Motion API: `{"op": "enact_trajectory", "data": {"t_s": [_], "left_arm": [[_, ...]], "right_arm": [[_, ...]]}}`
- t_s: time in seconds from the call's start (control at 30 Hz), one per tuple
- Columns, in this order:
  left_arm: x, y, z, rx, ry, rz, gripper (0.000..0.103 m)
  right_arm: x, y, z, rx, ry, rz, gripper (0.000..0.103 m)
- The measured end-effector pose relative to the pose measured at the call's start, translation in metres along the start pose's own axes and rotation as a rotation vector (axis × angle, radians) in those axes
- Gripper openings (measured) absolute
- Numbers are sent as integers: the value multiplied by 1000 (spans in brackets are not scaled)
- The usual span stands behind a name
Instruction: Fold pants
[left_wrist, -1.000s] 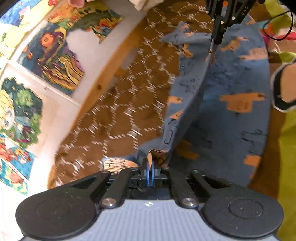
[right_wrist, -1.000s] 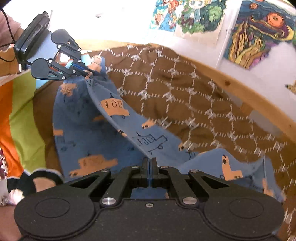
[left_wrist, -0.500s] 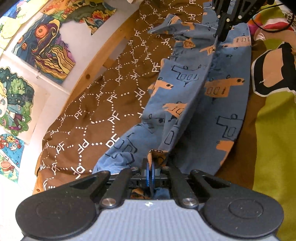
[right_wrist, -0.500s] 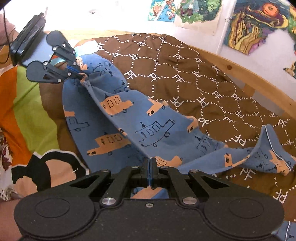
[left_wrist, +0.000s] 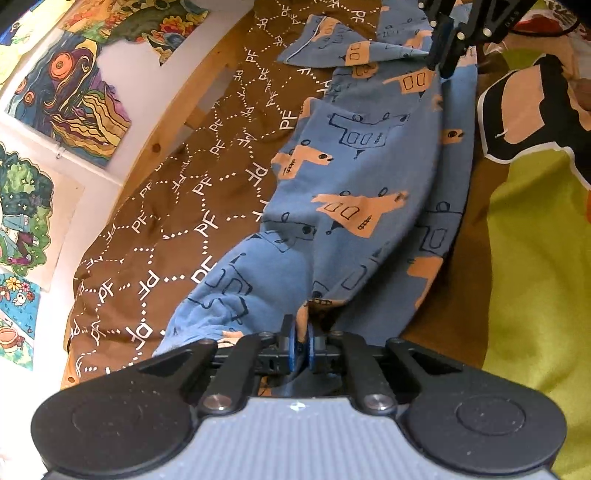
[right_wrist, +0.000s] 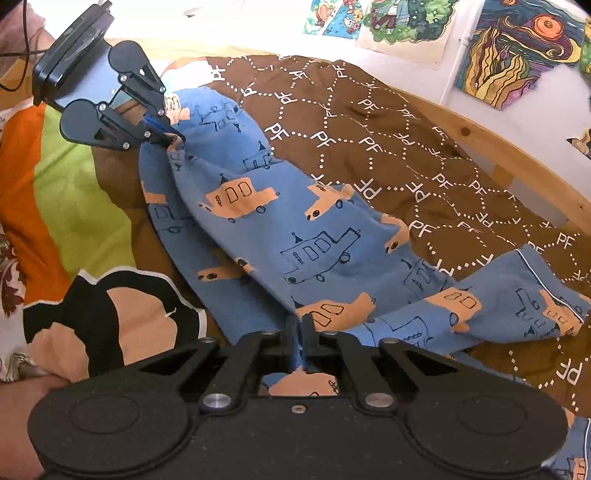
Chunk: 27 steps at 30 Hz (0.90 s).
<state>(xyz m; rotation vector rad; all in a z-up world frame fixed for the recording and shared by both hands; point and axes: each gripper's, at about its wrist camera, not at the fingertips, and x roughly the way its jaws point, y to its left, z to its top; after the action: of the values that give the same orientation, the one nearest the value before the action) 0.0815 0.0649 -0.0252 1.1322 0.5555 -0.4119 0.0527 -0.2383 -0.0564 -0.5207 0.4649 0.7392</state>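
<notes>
Blue pants (left_wrist: 351, 206) printed with orange and outlined buses lie lengthwise on the bed, one half folded over the other. My left gripper (left_wrist: 302, 332) holds one end of the fold; its jaws are opening, and a strip of cloth still sits pinched between the blue pads. At the other end my right gripper (right_wrist: 300, 328) has cloth of the pants (right_wrist: 295, 229) running up between its jaws, which are opening too. Each gripper shows in the other's view: the right gripper (left_wrist: 441, 62) at the top, the left gripper (right_wrist: 173, 134) at the upper left.
A brown bedspread (right_wrist: 424, 155) with white "PF" hexagons covers the bed, bounded by a wooden rail (right_wrist: 517, 155) and a wall with coloured drawings (left_wrist: 74, 103). A green and orange blanket (left_wrist: 535, 240) lies along the pants' other side. A person's hand (right_wrist: 22, 406) holds the right gripper.
Both grippers have sunk and the pants have come down with them, from hanging taut to lying along the bed. A narrow gap has appeared between each pair of jaws.
</notes>
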Motion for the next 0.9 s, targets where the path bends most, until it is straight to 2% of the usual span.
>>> {"op": "enact_trajectory", "data": {"t_s": [0.1,0.27,0.3,0.37,0.4,0.43,0.47,0.5,0.6,0.9], "left_arm": [[0,0,1,7,2,-3,13],[-1,-1,-2,44,5,5,27],[-2,-2,-3,51,7,8,27],[-2,-1,-5,62,13,15,26],[-2,-1,-6,64,13,17,23],[-3,0,-6,67,12,21,15],[-3,0,-6,74,10,26,11],[-4,0,-6,82,7,27,10],[-7,1,-6,122,0,22,6],[-23,13,-9,216,-13,56,3]], "right_arm": [[2,4,0,-37,4,-6,18],[5,8,-2,-86,6,-26,26],[5,8,-2,-95,7,-28,26],[6,10,-2,-108,13,-30,24],[7,11,-2,-112,16,-28,16],[7,13,-1,-118,15,-27,9],[7,14,-1,-124,16,-26,3],[7,16,0,-126,15,-27,1],[5,15,2,-108,12,-27,0],[-9,16,5,-90,1,-5,0]]}}
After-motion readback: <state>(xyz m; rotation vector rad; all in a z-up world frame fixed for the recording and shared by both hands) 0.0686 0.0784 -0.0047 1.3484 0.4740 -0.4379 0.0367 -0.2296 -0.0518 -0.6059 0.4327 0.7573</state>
